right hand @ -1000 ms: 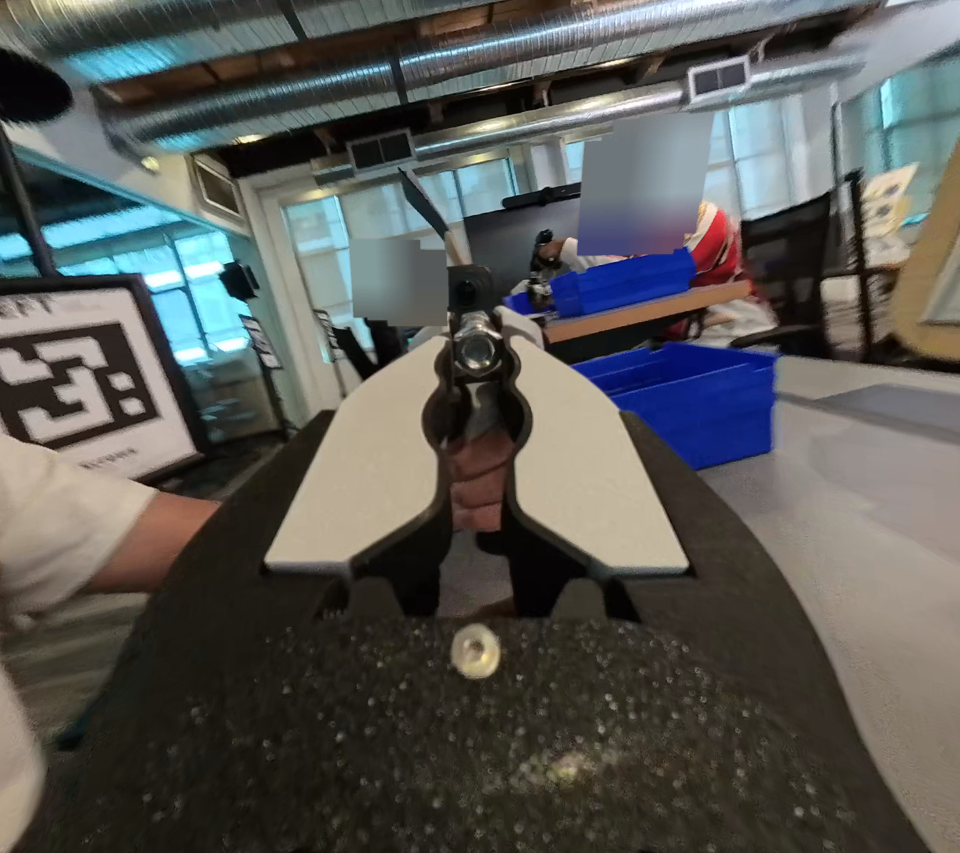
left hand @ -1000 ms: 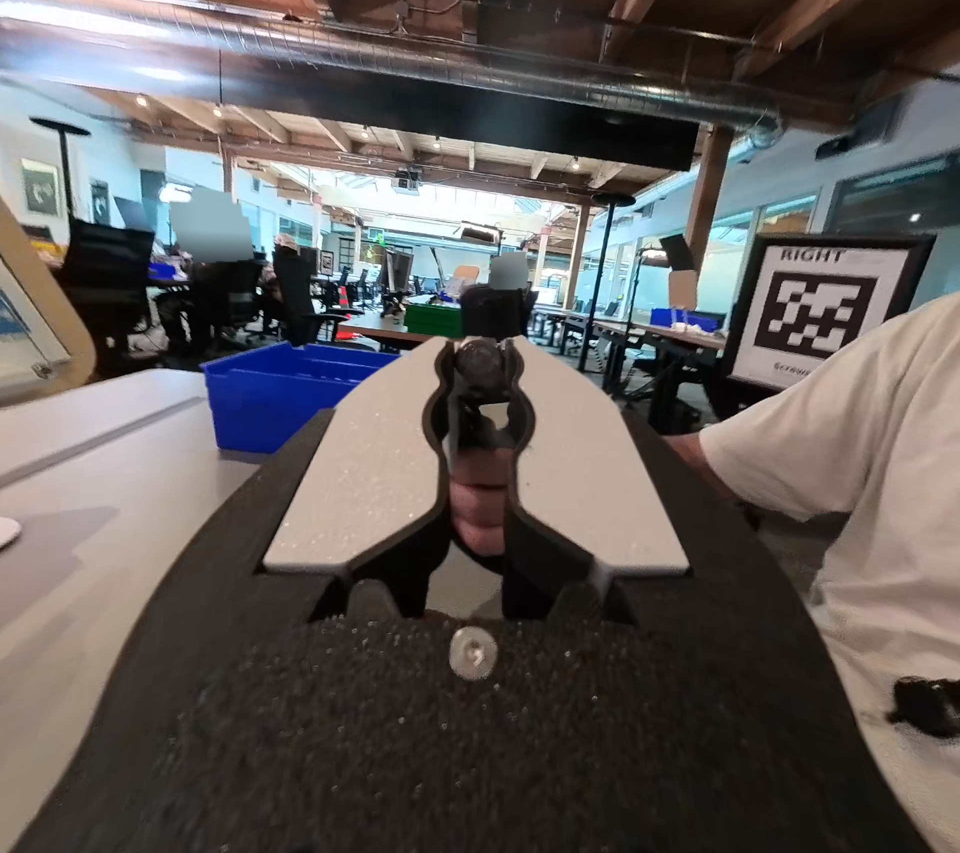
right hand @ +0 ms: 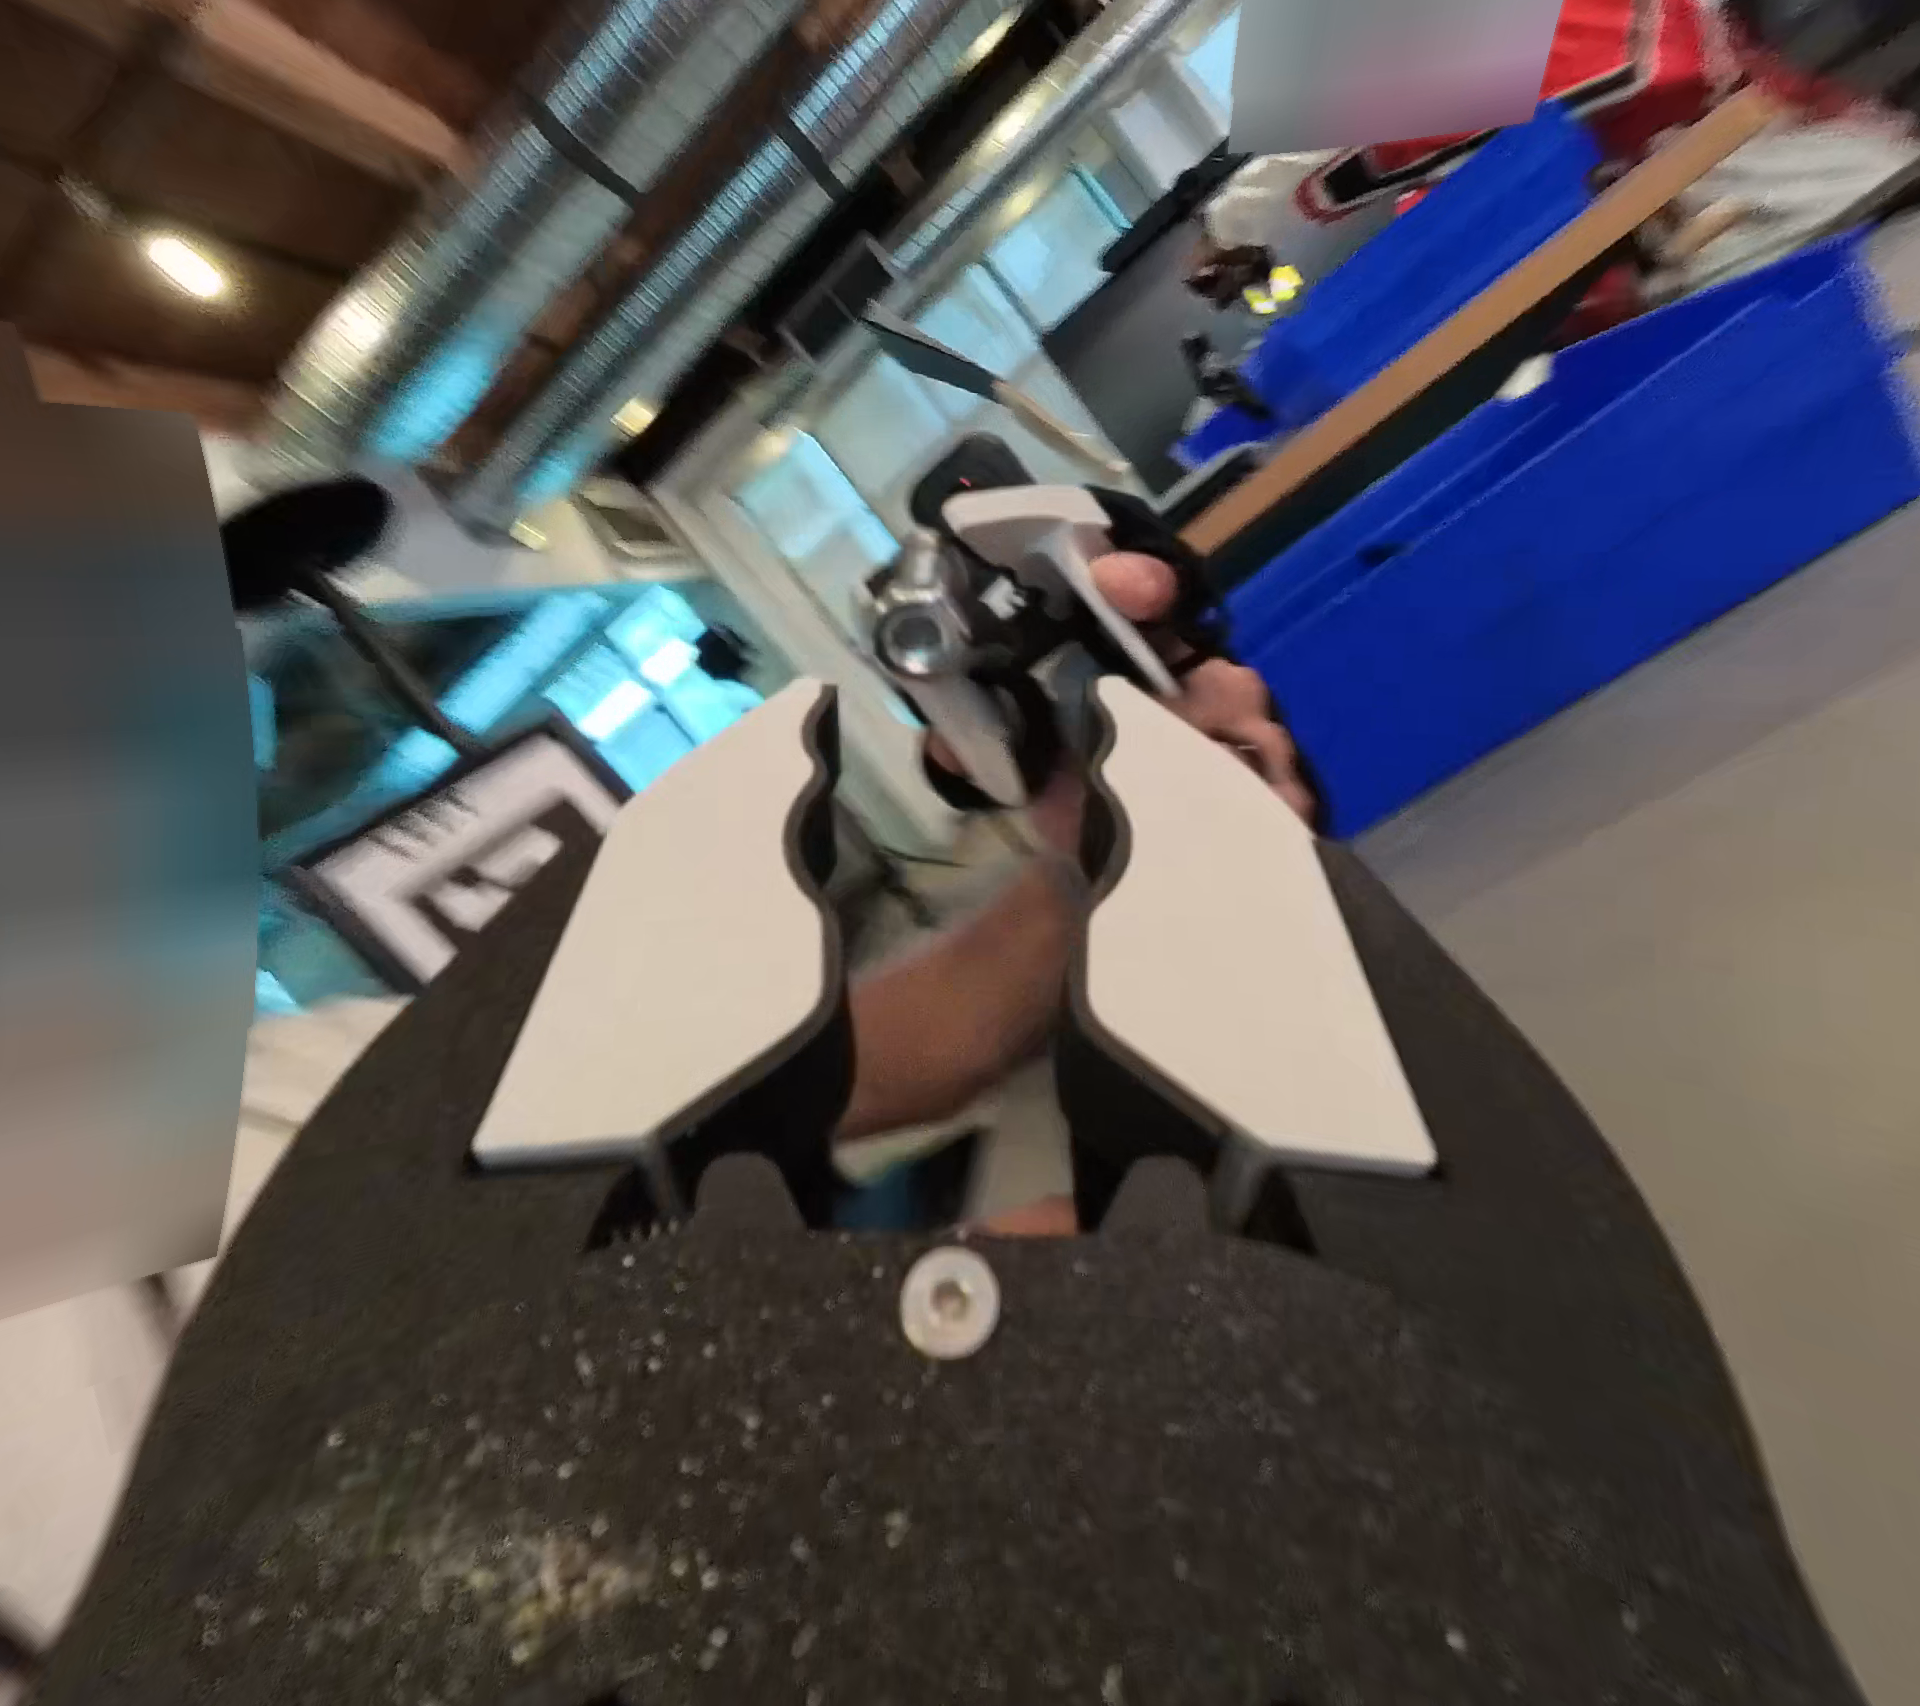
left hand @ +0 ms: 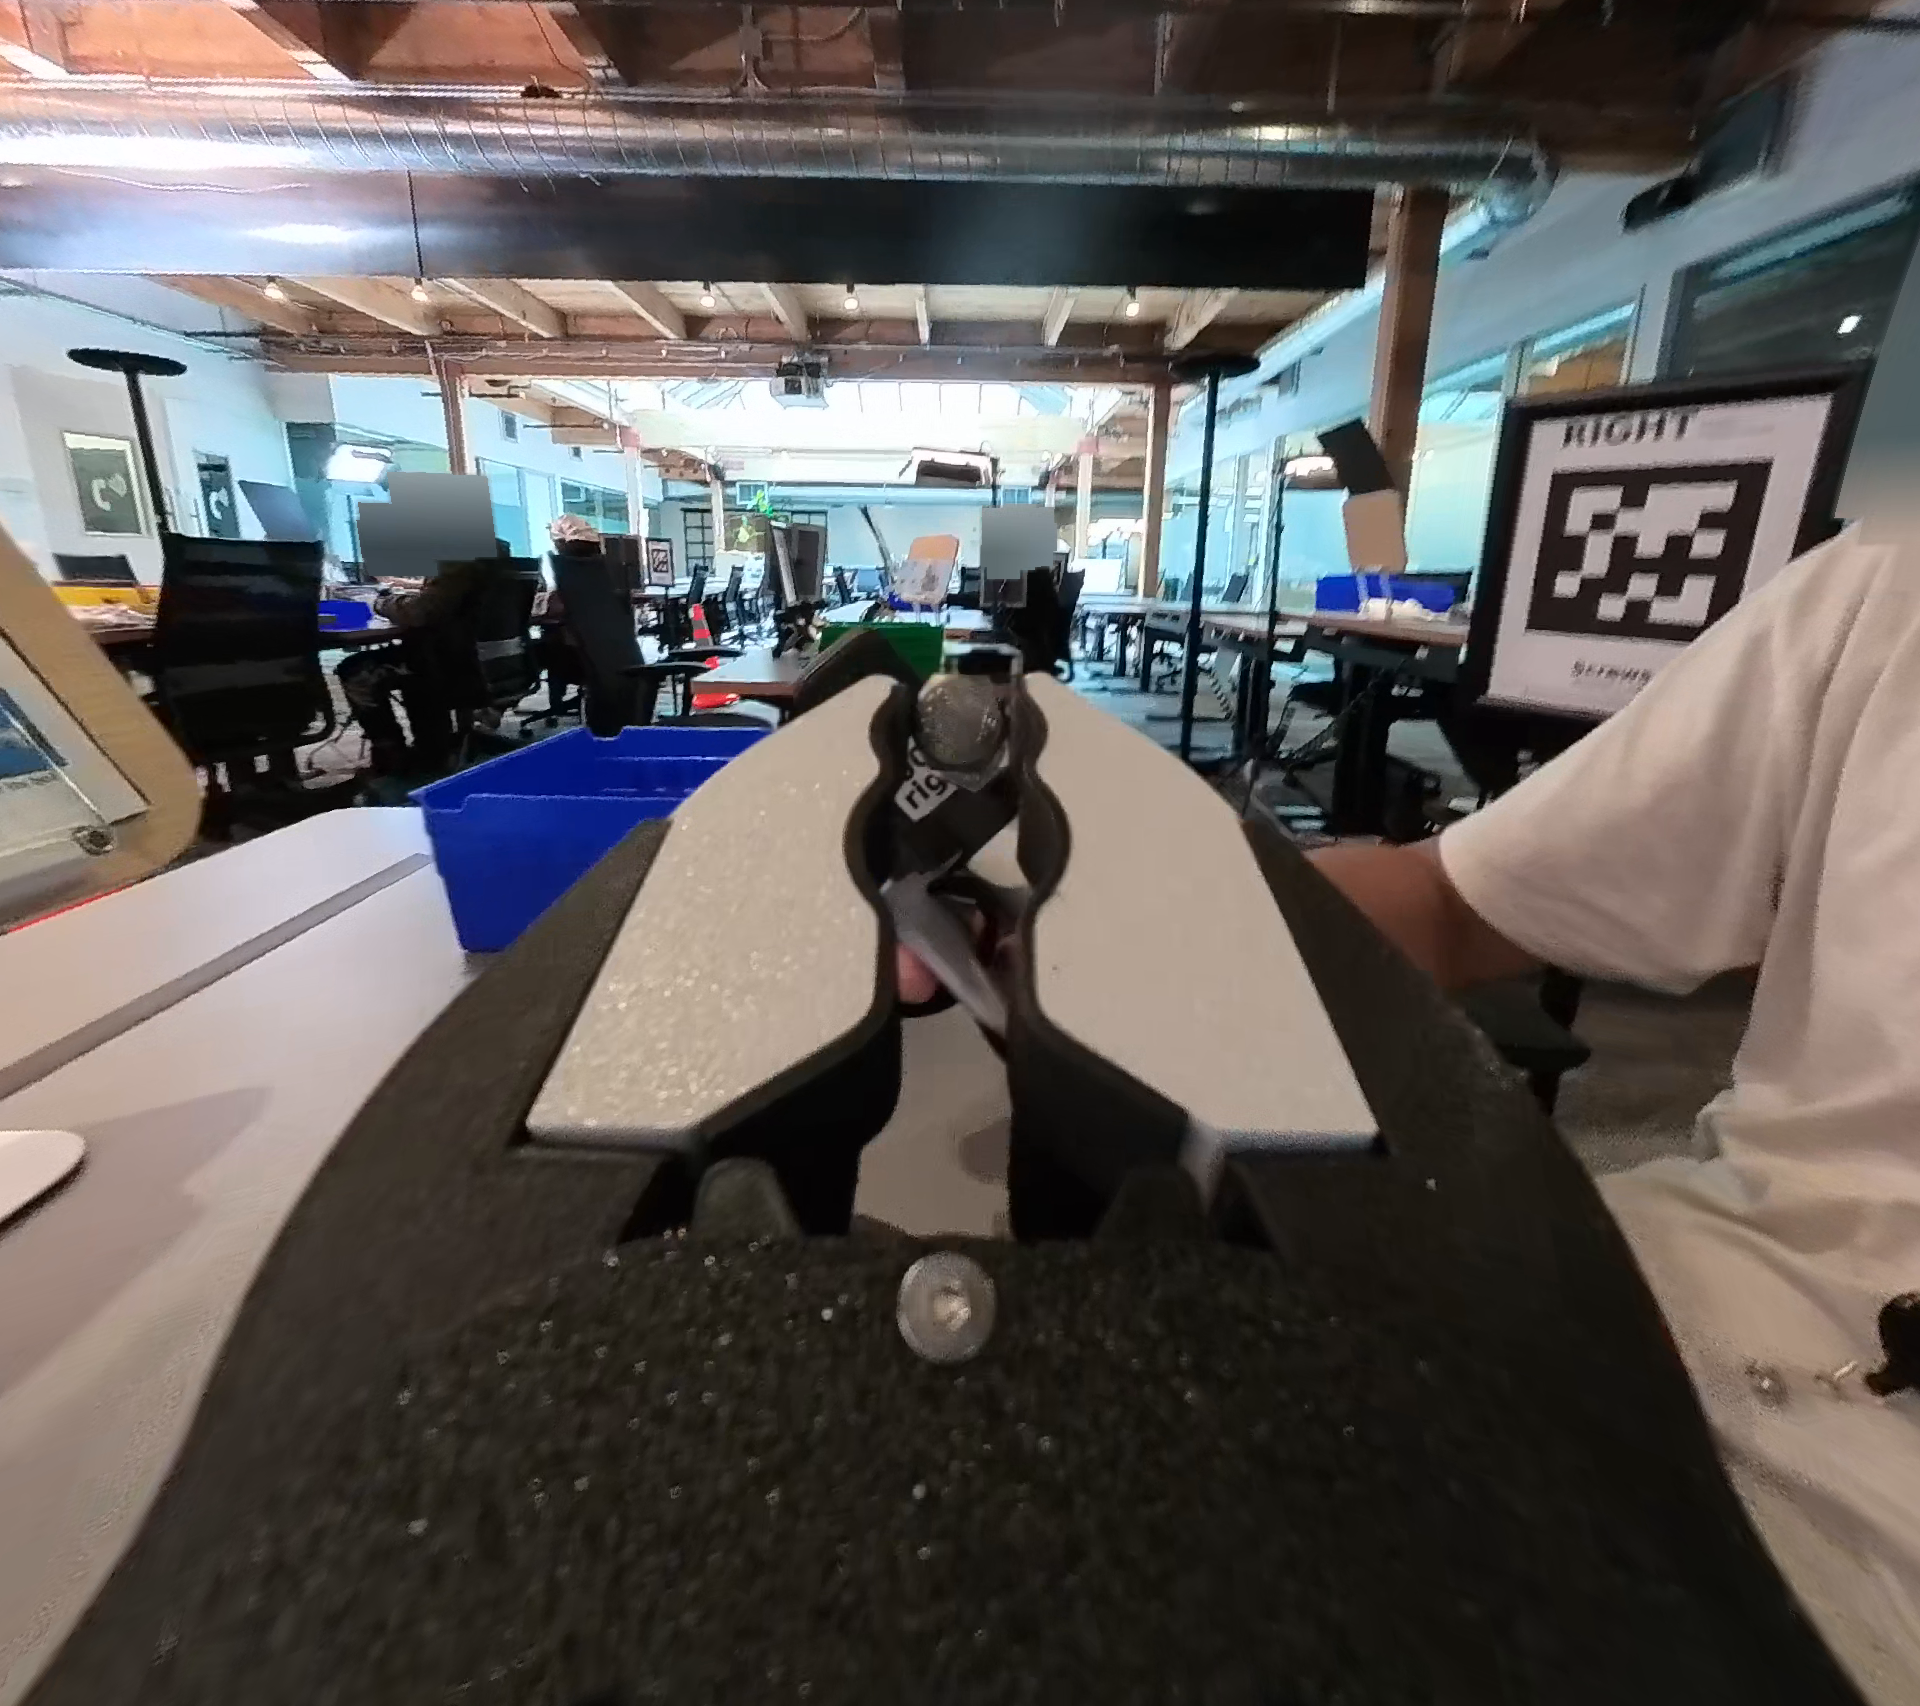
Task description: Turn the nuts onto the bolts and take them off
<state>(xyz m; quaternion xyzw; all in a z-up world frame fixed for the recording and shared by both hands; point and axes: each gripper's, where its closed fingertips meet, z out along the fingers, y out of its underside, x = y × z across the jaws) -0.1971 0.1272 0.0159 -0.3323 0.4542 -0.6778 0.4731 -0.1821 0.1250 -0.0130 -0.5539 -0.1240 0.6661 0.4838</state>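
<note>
Left claw (left hand: 956, 690) clenched on the bolt (left hand: 954, 726), whose rounded head faces the left wrist camera between the two fingertips; right claw (right hand: 961, 706) released and empty, its fingers spread with nothing between them. Both devices are held in the air above the grey surface (left hand: 208, 981), with a blue bin (left hand: 582, 815) beyond and to one side of the bolt. In the right wrist view the bolt's long axis points nearly straight at the right claw, and the nut (right hand: 920, 633) sits at the near end of the shank, its hexagonal face turned toward that claw. The nut lies just ahead of and slightly above the spread fingertips, apart from them, so the right claw is the nearer one to the nut. As a judgement, the next move depends on bringing those fingers along the bolt's axis and around the nut's flats — any sideways offset would likely catch the shank instead. Hard to make out: the right wrist view is rolled and blurred, so thread engagement cannot be read; the shank is hidden from the left wrist view behind the bolt's own head — and a second metal collar behind the nut cannot be identified.
</note>
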